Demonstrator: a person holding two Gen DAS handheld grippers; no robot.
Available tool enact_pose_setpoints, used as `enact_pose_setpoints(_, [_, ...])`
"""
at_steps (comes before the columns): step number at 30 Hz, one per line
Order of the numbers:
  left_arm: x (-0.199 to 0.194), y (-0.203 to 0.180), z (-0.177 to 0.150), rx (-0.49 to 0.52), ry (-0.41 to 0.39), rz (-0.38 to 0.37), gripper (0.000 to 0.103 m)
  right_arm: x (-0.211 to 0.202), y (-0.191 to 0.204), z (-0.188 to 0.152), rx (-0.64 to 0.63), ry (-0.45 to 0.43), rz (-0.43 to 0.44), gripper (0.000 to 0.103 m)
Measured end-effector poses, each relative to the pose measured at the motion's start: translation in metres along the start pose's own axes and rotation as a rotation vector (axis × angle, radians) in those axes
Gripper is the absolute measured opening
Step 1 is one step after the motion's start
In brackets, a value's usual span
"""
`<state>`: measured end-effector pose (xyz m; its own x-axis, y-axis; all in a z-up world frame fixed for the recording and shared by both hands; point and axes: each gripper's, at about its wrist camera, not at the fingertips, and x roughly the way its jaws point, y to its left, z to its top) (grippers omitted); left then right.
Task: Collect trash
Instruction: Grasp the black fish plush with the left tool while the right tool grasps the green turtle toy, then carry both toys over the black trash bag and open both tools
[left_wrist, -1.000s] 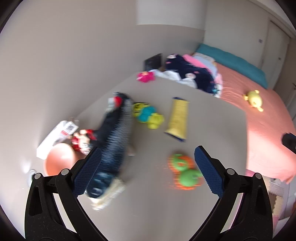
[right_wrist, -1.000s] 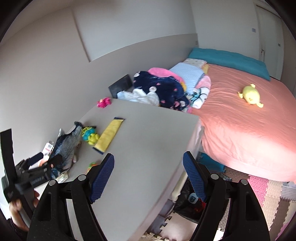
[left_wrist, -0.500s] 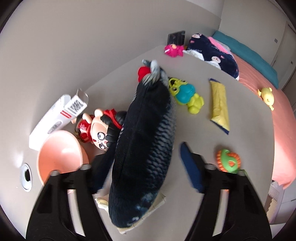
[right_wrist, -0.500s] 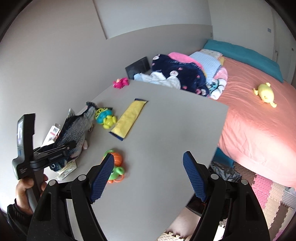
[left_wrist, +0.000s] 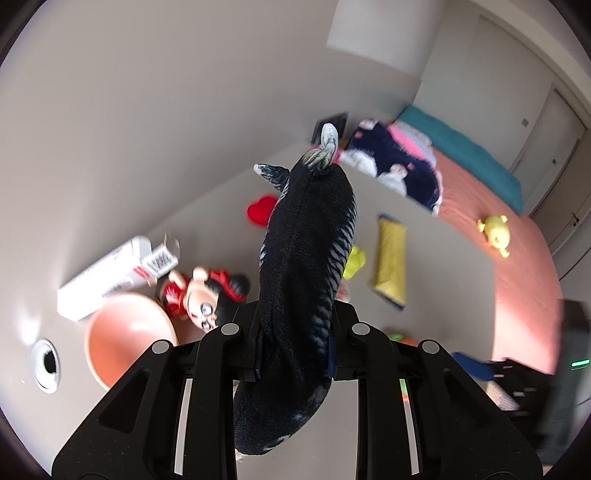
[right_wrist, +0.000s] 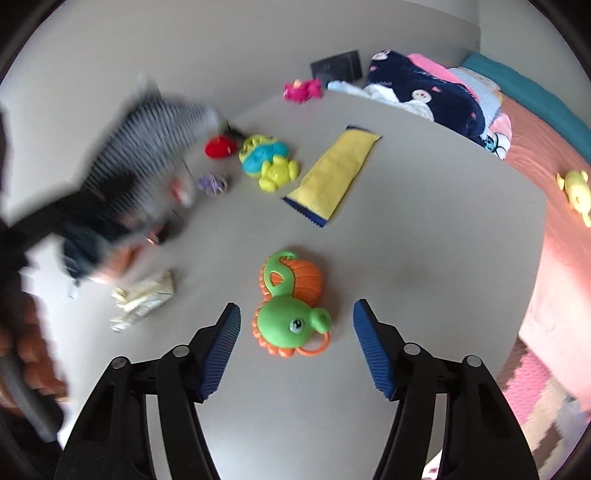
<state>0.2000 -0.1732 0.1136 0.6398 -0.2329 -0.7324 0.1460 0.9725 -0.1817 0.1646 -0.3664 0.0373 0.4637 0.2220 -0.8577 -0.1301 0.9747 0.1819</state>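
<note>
Smooth grey tabletop (right_wrist: 424, 229) set against a plain grey wall; bed w/ salmon-pink cover (left_wrist: 491, 266) alongside, teal pillow (left_wrist: 461, 155) at its head. Left tongs (left_wrist: 293, 343) clenched on dark scaly plush fish (left_wrist: 306, 258), soft fabric, tail up, lifted above tabletop & blocking mid view. Right tongs (right_wrist: 293, 339) released, spread wide over hard green-orange plastic seahorse toy (right_wrist: 290, 306), not touching. Crumpled pale paper wrapper (right_wrist: 142, 297) lies flat on tabletop, left of seahorse. Flat yellow foil packet w/ blue ends (right_wrist: 334, 173) further back, near yellow-blue plastic turtle (right_wrist: 267, 160). Round pink bowl (left_wrist: 127, 339), white carton (left_wrist: 110, 269), big-headed red-dress doll (left_wrist: 201, 295) at left edge. Blurred in right view: fish, hand.
</note>
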Motion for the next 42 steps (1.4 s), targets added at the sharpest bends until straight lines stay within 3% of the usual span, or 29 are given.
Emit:
enact_pose_setpoints(6, [-0.032, -0.01, 0.008, 0.031, -0.05, -0.03, 0.023, 0.027, 0.01, -0.001, -0.044, 0.068, -0.054, 0.055])
enact_pose_setpoints(7, [-0.035, -0.011, 0.008, 0.034, -0.053, -0.033, 0.023, 0.03, 0.011, -0.001, -0.048, 0.074, -0.053, 0.049])
enact_pose_setpoints(11, [-0.039, -0.015, 0.01, 0.038, -0.058, -0.037, 0.023, 0.029, 0.014, -0.006, -0.076, 0.078, -0.044, 0.048])
enact_pose_setpoints(17, [-0.037, -0.035, 0.008, 0.058, -0.053, -0.042, 0.023, -0.011, -0.001, -0.007, -0.036, -0.008, -0.026, 0.048])
enact_pose_setpoints(31, [-0.019, -0.139, -0.01, 0.171, -0.004, -0.109, 0.023, -0.143, -0.099, -0.014, 0.078, -0.201, -0.097, 0.048])
enact_pose_setpoints(42, [0.012, -0.263, -0.043, 0.344, 0.072, -0.192, 0.023, -0.194, -0.202, -0.046, 0.224, -0.256, -0.183, 0.048])
